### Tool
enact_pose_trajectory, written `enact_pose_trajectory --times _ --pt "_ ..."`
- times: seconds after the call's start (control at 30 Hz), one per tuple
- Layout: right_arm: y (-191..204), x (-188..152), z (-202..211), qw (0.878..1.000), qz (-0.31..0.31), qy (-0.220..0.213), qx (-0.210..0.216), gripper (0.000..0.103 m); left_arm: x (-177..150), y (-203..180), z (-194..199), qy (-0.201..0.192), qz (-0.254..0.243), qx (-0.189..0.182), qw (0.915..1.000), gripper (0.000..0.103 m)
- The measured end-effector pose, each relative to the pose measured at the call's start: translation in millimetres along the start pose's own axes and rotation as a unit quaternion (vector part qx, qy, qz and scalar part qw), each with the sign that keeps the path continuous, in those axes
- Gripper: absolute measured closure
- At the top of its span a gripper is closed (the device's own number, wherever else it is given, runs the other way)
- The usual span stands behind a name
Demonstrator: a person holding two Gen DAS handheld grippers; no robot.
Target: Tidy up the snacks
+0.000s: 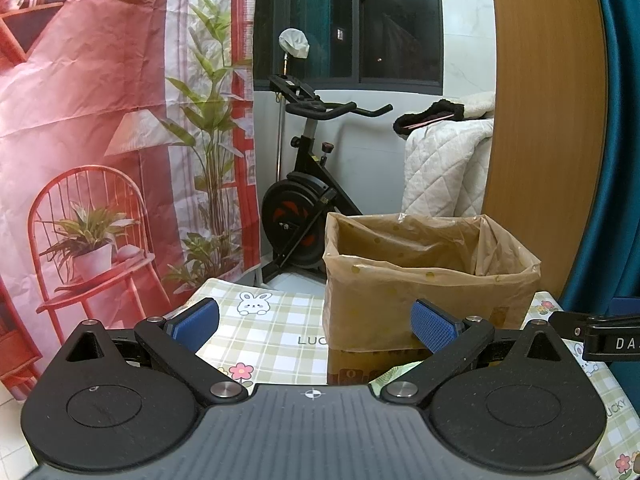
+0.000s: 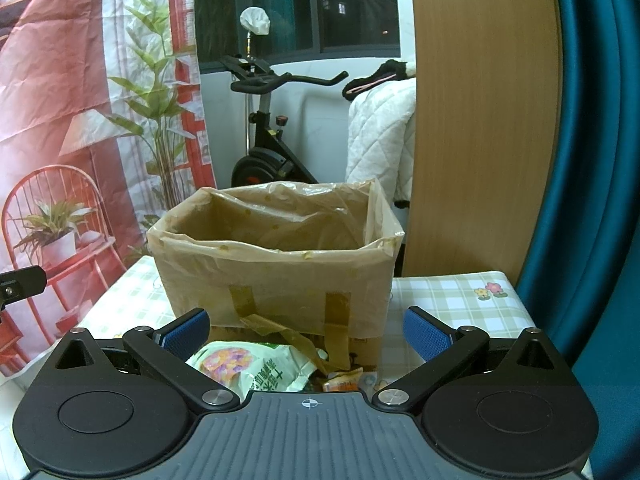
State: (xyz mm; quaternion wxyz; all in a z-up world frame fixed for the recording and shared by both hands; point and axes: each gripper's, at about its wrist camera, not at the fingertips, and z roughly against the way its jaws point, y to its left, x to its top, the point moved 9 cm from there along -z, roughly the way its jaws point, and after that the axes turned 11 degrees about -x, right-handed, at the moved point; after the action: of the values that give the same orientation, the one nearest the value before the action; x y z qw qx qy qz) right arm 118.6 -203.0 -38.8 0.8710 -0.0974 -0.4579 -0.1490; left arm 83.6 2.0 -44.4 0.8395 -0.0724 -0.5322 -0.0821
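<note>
Right wrist: right claw [image 2: 306,330] wide open, empty.

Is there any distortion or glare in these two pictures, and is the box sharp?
Left wrist view: fisheye bends the wooden panel into a curve; the plastic-lined brown cardboard box looks slightly soft, and the checked tablecloth reflects it. Right wrist view: the same curving, black vignette in the top corners; the box is sharper, with mild sheen on its liner.

The plastic-lined brown cardboard box [image 2: 276,268] stood open-topped at the far middle of the checked tablecloth [image 2: 448,300]. Bare cloth flanked it left and right. Crumpled snack packets [image 2: 256,368] blocked its near side.
</note>
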Motion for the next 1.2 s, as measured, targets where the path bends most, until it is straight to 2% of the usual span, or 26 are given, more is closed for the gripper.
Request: enact_pose_trajectory --times 0.5,0.73,0.83,1.0,1.2 --pt "-2.7 -2.5 0.6 1.000 0.000 0.000 -0.003 0.000 -1.0 3.5 -2.3 0.009 0.010 0.007 0.9999 0.000" --pt "-3.5 -7.5 -2.2 1.000 -0.011 0.000 0.011 0.000 -4.6 8.8 -5.8 0.015 0.042 -0.009 0.9990 0.000" --pt "-6.7 -12.6 -4.7 1.000 -0.012 -0.001 0.008 0.000 -8.9 13.9 -5.9 0.005 0.056 -0.011 0.9984 0.000" --pt "-11.8 -23.5 -9.3 1.000 -0.010 -0.013 0.006 0.000 -21.2 23.3 -13.0 0.013 0.034 0.017 0.9992 0.000" --pt "-26.3 -52.7 -26.2 0.999 -0.012 0.017 -0.025 0.000 -38.0 49.4 -15.1 0.020 0.041 0.037 0.9983 0.001"
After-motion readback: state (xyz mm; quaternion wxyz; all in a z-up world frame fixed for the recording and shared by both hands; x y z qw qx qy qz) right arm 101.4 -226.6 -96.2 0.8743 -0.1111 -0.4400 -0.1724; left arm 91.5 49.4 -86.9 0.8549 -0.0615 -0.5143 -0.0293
